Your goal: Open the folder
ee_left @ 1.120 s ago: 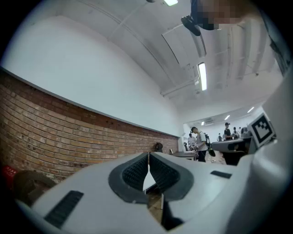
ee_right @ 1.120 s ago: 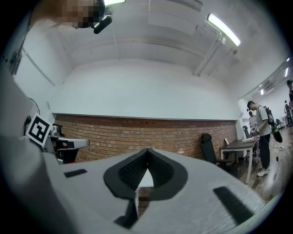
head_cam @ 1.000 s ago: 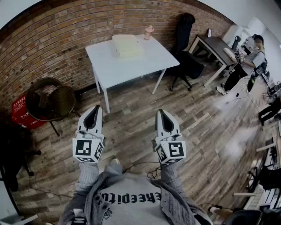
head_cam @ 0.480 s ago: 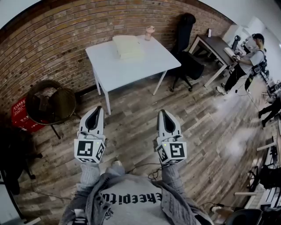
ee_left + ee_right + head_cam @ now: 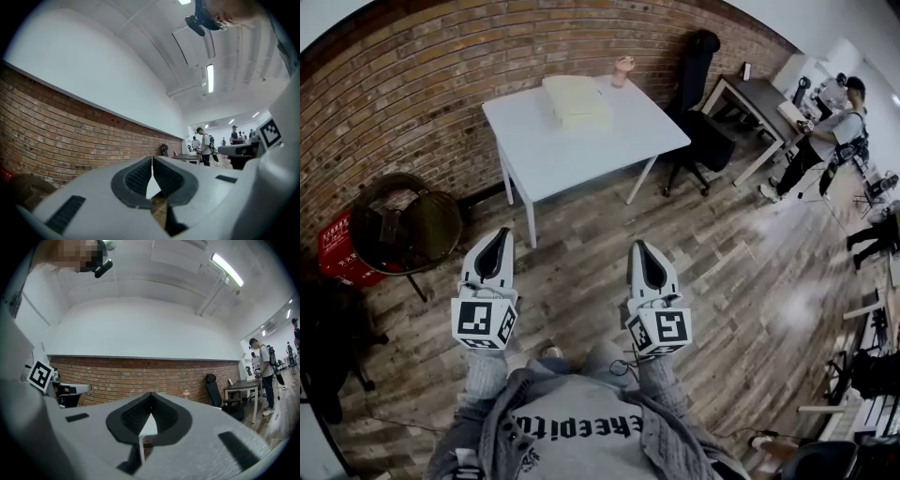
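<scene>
A pale yellow folder (image 5: 575,101) lies flat on the white table (image 5: 609,141) by the brick wall, far ahead of both grippers. My left gripper (image 5: 498,236) and right gripper (image 5: 636,247) hang side by side over the wooden floor, near the person's body, well short of the table. Both are shut with nothing between the jaws. In the left gripper view the left gripper (image 5: 152,158) has its tips meeting, and in the right gripper view the right gripper (image 5: 151,394) does too, pointing at the table's corner (image 5: 148,426).
A pink cup (image 5: 622,68) stands at the table's far edge. A round wicker chair (image 5: 403,220) and a red crate (image 5: 337,247) sit at the left. A black office chair (image 5: 698,103) and a desk (image 5: 759,98) stand at the right, with a person (image 5: 825,136) beyond.
Both grippers have drifted slightly, the right one a little left and toward the body. The view has shifted a bit toward the table. The person at the right has stepped along.
</scene>
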{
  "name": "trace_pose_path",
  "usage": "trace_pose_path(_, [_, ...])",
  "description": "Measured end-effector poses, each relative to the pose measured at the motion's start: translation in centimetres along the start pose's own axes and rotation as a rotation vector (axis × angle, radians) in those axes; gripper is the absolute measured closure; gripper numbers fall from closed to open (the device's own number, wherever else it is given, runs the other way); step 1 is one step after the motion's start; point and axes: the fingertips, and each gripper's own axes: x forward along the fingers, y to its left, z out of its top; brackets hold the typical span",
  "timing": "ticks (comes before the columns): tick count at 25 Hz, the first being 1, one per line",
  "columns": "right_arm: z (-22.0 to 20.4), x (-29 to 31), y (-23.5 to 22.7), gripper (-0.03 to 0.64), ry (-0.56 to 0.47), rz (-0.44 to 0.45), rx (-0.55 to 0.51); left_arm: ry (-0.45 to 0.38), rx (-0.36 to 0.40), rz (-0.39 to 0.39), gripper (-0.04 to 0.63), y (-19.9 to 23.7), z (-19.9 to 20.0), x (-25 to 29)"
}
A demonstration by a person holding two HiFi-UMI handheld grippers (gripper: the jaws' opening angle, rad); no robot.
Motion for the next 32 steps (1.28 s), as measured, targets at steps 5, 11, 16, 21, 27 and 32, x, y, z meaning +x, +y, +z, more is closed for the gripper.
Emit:
trace_pose_path(5, [0.4, 0.6, -1.2, 0.614, 0.006, -0.038, -0.021, -0.004, -0.011, -0.037, 0.583, -0.4, -0.2, 1.9])
trace_pose_path(11, [0.4, 3.5, -3.5, 0.614, -0.01, -0.055, -0.019, -0.009, -0.012, -0.024, 0.583, 1.0, -0.5, 4.9])
trace_pose_path(16, [-0.2, 6.8, -5.8, 0.614, -0.013, -0.057, -0.001, 0.009, -0.027, -0.023, 0.583, 1.2, -1.9, 8.4])
trace_pose_path(21, [-0.3, 11.6, -9.0, 0.614, -0.025, -0.032, 0.008, -0.002, -0.011, 0.003, 0.583, 1.7, -1.8, 13.7])
trace_pose_path(27, [0.5, 17.3, -13.5, 0.614, -0.036, 0.006, 0.0, -0.026, -0.008, 0.025, 0.583, 1.2, -1.3, 20.5])
trace_pose_path(32, [0.7, 21.2, -17.8, 0.614, -0.041, 0.03, -0.002, -0.024, 0.002, 0.039, 0.583, -0.2, -1.7, 25.9])
